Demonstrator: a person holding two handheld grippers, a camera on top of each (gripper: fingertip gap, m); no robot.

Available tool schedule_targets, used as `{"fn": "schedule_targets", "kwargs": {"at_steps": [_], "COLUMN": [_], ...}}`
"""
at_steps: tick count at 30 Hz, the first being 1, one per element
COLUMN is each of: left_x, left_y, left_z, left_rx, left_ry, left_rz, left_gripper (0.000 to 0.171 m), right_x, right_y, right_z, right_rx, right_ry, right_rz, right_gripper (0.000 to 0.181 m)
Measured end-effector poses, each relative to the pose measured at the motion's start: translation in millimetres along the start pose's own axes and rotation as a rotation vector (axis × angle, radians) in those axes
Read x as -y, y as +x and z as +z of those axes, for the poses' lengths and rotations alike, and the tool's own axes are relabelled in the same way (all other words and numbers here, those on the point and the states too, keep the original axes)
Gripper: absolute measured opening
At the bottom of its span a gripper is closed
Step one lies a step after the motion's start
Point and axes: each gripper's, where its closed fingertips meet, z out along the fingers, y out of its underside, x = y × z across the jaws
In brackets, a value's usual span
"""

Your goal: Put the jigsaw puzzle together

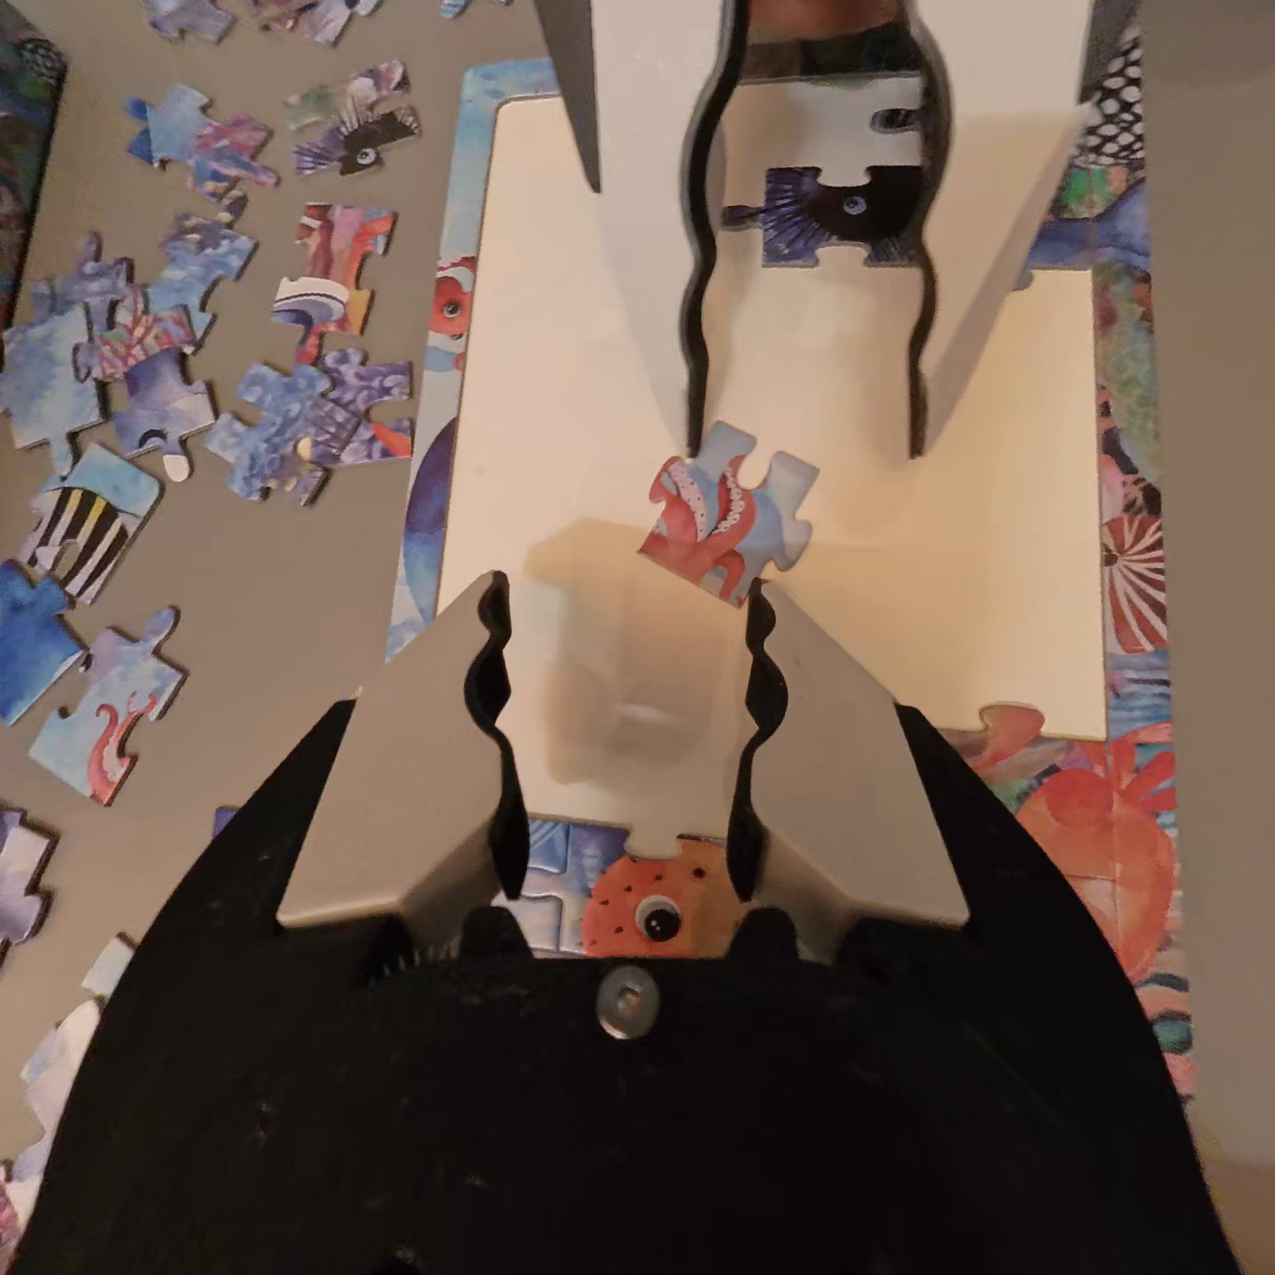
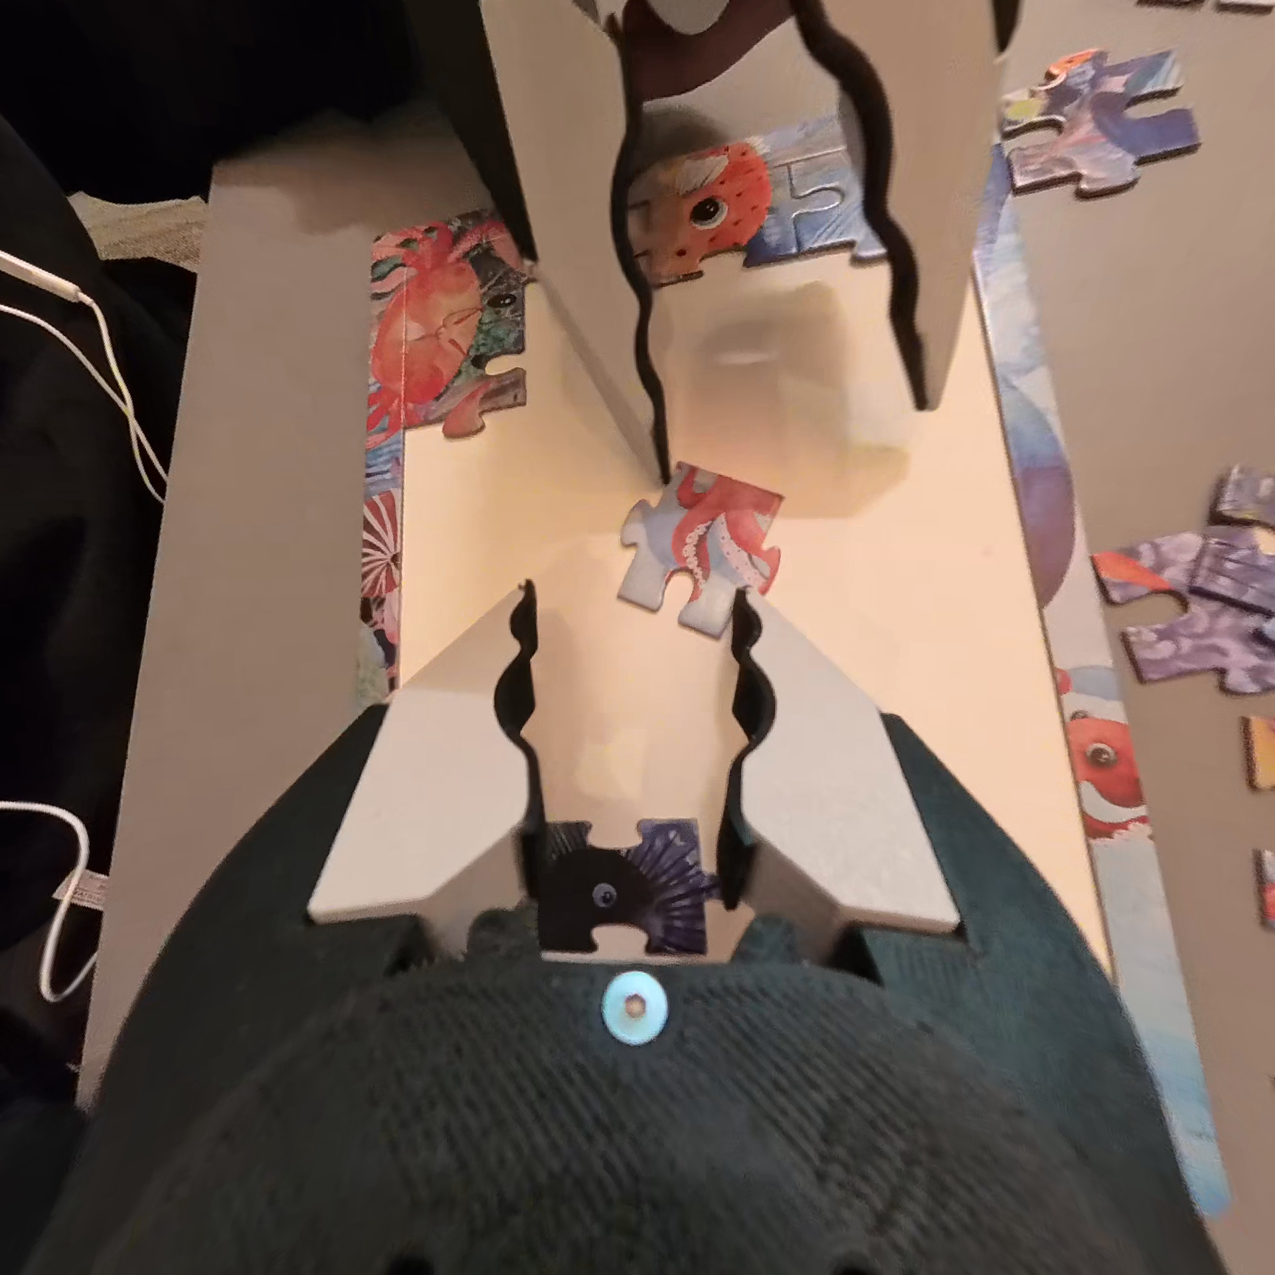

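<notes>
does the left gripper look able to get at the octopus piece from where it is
Probably yes. The octopus piece lies loose on the bare board just ahead of the left gripper, whose jaws stand open. The right gripper crowds the piece's far corner, though.

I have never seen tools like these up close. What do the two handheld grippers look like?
Each is a broad dark body with a round metal screw in its middle, forking into two pale grey wedge-shaped fingers. The fingers' inner faces carry wavy black pads. The left gripper has a plain black body; the right gripper has a dark green body with fine ridged lines. No cables run on either.
</notes>
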Motion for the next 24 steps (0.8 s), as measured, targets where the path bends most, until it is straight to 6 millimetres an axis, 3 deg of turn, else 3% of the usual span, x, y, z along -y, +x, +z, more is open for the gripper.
{"fn": "schedule_targets", "kwargs": {"at_steps": [2,3,5,7,11,13,18,21,24], "left_x": [-2.8,-4.0,-6.8,-4.2,9.5,15.9,14.1,6.2,-7.5], "left_y": [-7.0,-12.6,-25.1,-29.2,-56.3,-69.2,-103.1,-114.2,-124.2], "left_z": [-1.3,-3.5,-9.9,-18.2,-48.7,-64.2,-96.1,-103.7,-103.5], "left_rx": [0.033,0.062,0.124,0.122,0.228,0.28,0.428,0.456,0.485], "left_ry": [-0.012,-0.014,-0.017,0.018,0.147,0.222,0.337,0.367,0.349], "left_rz": [-0.009,-0.012,-0.022,-0.056,-0.139,-0.185,-0.324,-0.38,-0.411], "left_gripper": [0.071,0.067,0.065,0.064,0.055,0.051,0.045,0.045,0.043], "right_x": [-0.7,-0.3,4.4,8.5,27.7,41.2,78.9,102.9,107.0], "right_y": [-4.4,-8.6,-19.3,-13.8,-4.0,15.5,89.4,127.7,165.9], "right_z": [0.8,0.9,2.0,2.9,-9.5,-19.9,-37.3,-29.6,-3.1], "right_rx": [0.02,0.047,0.113,0.076,0.021,-0.063,-0.303,-0.325,-0.329], "right_ry": [-0.006,-0.004,0.018,0.033,0.153,0.239,0.344,0.334,0.186], "right_rz": [0.0,0.002,0.01,0.004,-0.02,-0.002,0.1,0.102,0.052], "right_gripper": [0.054,0.046,0.047,0.056,0.05,0.049,0.049,0.046,0.05]}}
